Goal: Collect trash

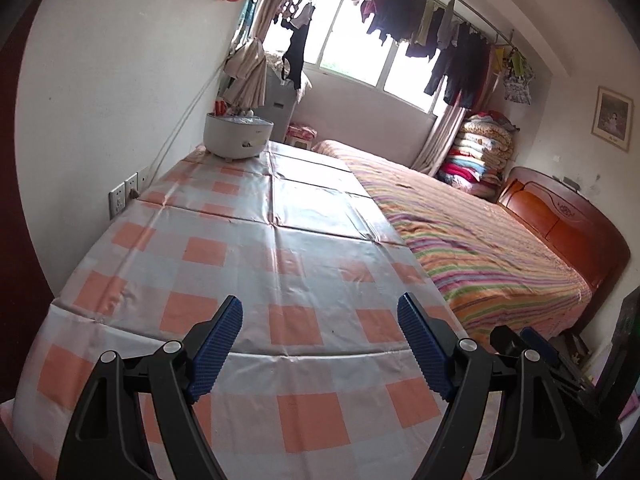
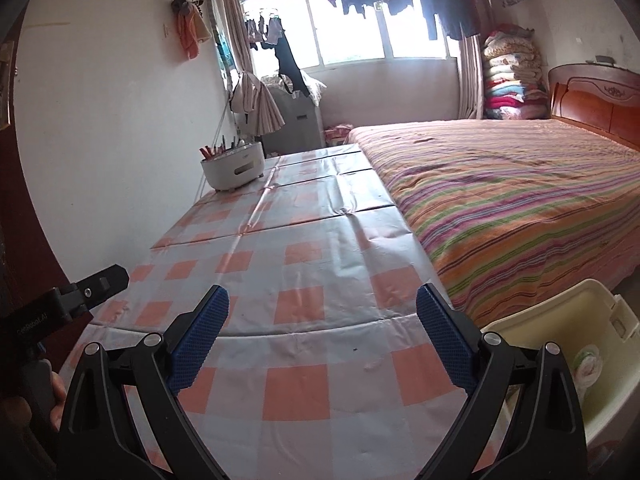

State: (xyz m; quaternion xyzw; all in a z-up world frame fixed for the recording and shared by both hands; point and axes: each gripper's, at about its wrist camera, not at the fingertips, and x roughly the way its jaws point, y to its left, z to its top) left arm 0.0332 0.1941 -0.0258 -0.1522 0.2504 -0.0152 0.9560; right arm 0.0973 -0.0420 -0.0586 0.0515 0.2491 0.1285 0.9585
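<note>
Left tongs: my left gripper (image 1: pixel 320 312) stands with its jaws spread wide and nothing between the blue pads (image 1: pixel 216 354); it points down the length of the checked tablecloth (image 1: pixel 248 240); in the right wrist view its black tip (image 2: pixel 102 282) shows at the left edge, with my hand (image 2: pixel 28 400) on the handle below it
Right tongs: my right gripper (image 2: pixel 322 304) is likewise released, jaws apart and empty; it hangs over the near end of the same cloth, beside the left one
Trash on the table: I see no wrapper or scrap lying loose on the cloth in either view; only a faint pale speck (image 2: pixel 370 366) near my right pad, too small to say what it is
Bin: the cream bin (image 2: pixel 612 316) stands on the floor to my right, between the table's near corner and the striped bed (image 2: pixel 520 200); something pale and crumpled, with a green-rimmed piece (image 2: pixel 586 362), lies inside it; that is where the task's things are, as far as I can tell
Far end: a white round pot (image 2: pixel 234 168) holding reddish sticks sits by the wall, well apart from both tongs
Step in hand: I judge the collecting close to done, or a sweep for what remains; both tongs are free and carry nothing
Next move: look over the cloth and the floor by the bin for leftovers; if the speck proves to be litter, lower the right tongs onto it and pinch gently, since it lies flat on slippery plastic and could slide away
</note>
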